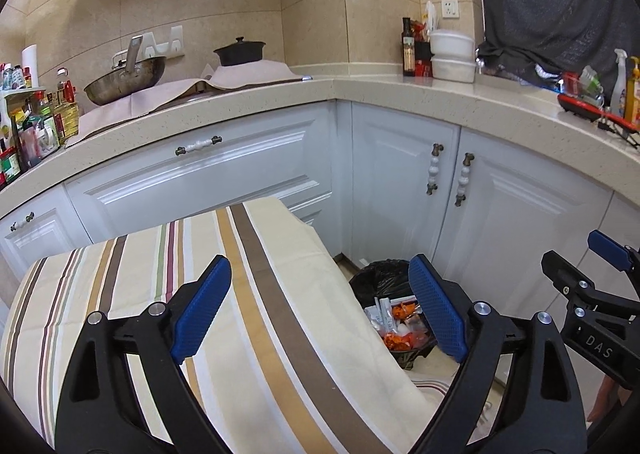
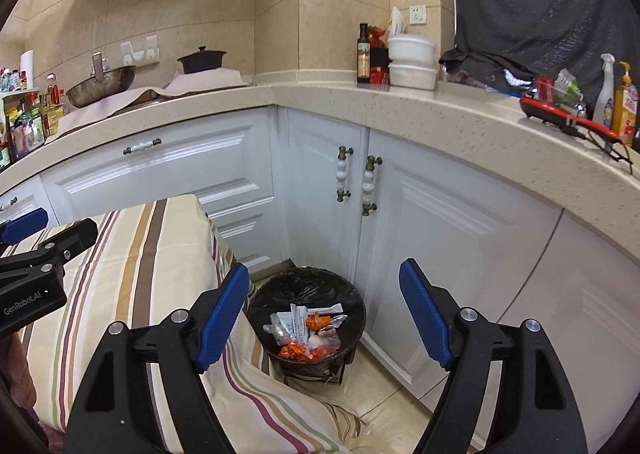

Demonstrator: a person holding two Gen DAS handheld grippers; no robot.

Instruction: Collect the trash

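Note:
A round trash bin (image 2: pixel 352 296) with a black liner stands on the floor in the cabinet corner. Inside it lie orange and white wrappers (image 2: pixel 306 334). In the left wrist view the trash bin (image 1: pixel 380 274) shows partly behind the striped cloth and my right-hand finger. My left gripper (image 1: pixel 320 306) is open above the striped cloth, nothing between its blue pads. My right gripper (image 2: pixel 326 316) is open too, its jaws framing the bin from above with nothing held. Each gripper shows at the edge of the other view: the right gripper (image 1: pixel 592 274), the left gripper (image 2: pixel 36 242).
A table under a striped cloth (image 1: pixel 160 294) fills the lower left, its corner close to the bin. White cabinets (image 2: pixel 420 214) and a beige L-shaped counter (image 2: pixel 400 102) wrap around behind. On the counter: wok (image 1: pixel 124 80), black pot (image 1: pixel 239 51), bottles, white containers (image 2: pixel 412 62).

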